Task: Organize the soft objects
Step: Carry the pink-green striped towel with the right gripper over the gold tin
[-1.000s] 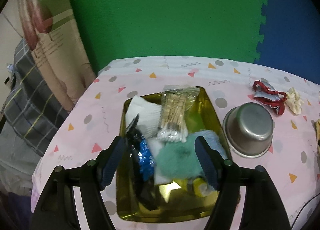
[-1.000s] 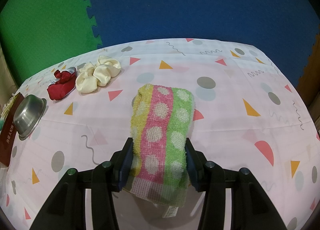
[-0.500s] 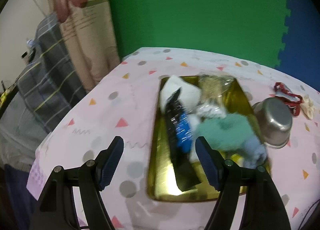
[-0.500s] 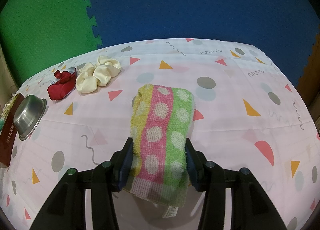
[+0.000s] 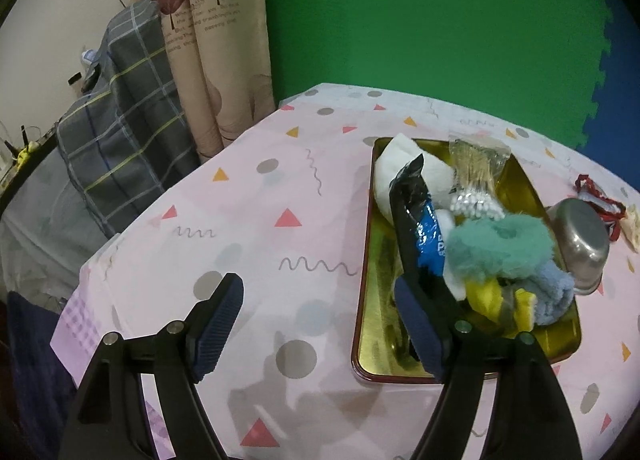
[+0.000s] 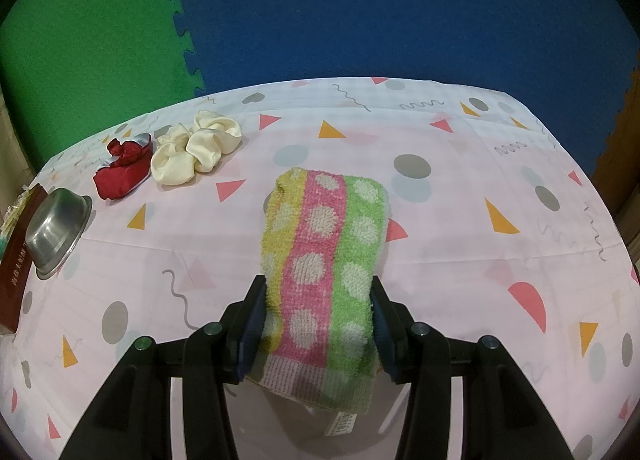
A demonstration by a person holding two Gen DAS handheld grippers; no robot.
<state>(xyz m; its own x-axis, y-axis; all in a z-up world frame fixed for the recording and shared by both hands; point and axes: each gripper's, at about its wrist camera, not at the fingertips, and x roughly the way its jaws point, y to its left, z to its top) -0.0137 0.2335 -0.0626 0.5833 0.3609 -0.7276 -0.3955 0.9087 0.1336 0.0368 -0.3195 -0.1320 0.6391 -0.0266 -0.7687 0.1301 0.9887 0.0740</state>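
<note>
**Soft goods sorting: striped towel in grip, left tool drawn off the tray**

Item 1. Right hand-held gripper [image 6: 318, 322]: fingers closed on the near end of the folded striped towel [image 6: 324, 244], yellow, pink and green with pale dots; its far end lies flat on the tabletop [image 6: 460, 188]. No change here over the last second.

Item 2. Left hand-held gripper [image 5: 320, 324]: fingers wide apart, nothing between them. A second ago it stood squarely over the gold tray [image 5: 370, 316]; it has since swung to the left, so the tray now sits at its right finger and bare cloth lies between the fingers.

Item 3. Gold tray contents: teal fluffy scrunchie [image 5: 500, 244], light blue cloth [image 5: 552, 292], yellow piece [image 5: 486, 294], cotton swab packet [image 5: 476, 180], white pad [image 5: 400, 164], black and blue packet [image 5: 416, 216]. Crowded.

Item 4. Steel bowl [image 6: 56, 228], just beside the tray.

Item 5. Cream scrunchie [image 6: 196, 146] and red scrunchie [image 6: 122, 168], touching, loose on the tabletop, well apart from the towel.

Assessment: the left tool appears finished at the tray; the towel and both loose scrunchies remain unsorted, the towel likely next
</note>
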